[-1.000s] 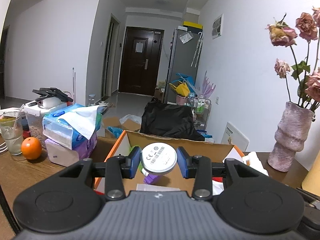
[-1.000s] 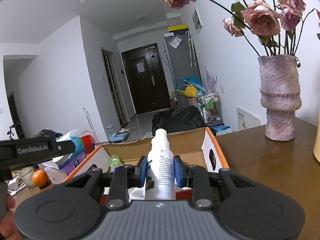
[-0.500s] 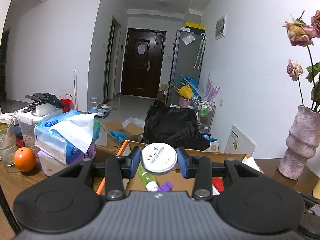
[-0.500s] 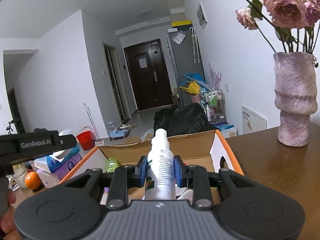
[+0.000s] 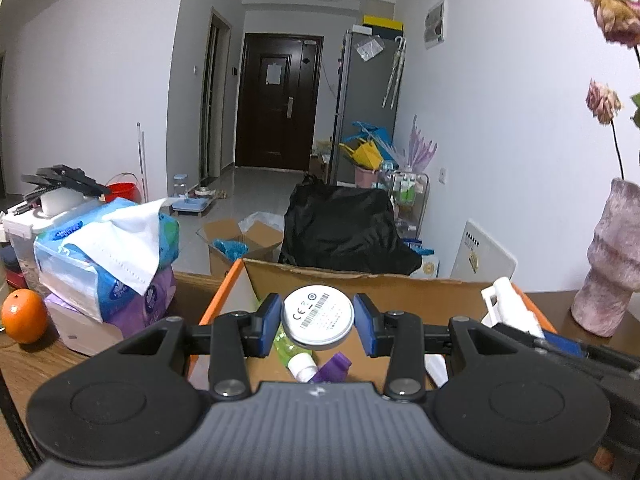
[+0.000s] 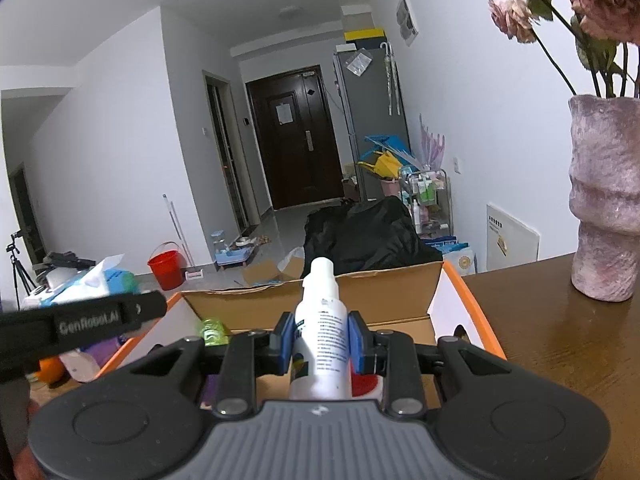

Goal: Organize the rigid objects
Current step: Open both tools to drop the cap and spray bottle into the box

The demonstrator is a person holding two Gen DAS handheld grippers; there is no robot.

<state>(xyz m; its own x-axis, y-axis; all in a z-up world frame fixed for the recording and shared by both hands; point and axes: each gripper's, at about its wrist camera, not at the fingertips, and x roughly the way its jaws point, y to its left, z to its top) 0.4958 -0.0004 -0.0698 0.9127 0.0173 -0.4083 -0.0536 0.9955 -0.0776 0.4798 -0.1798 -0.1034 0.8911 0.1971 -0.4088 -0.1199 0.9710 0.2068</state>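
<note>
— Left gripper [image 5: 317, 324] state? 
— Clamped on a round white disc [image 5: 318, 317], barcode label facing up, held above the cardboard box [image 5: 360, 280]. A second ago the box sat lower and further ahead; now its floor shows beneath the disc, so release looks near.
— And the right gripper [image 6: 320, 342]? 
— Closed around a smooth white plastic spray bottle [image 6: 320, 336], upright, over the same box. It has advanced too; the box's corrugated rear wall is closer.
— Already inside the box? 
— A glossy green bottle [image 5: 286, 346] and a purple cap [image 5: 334, 366], lying loose.
</note>
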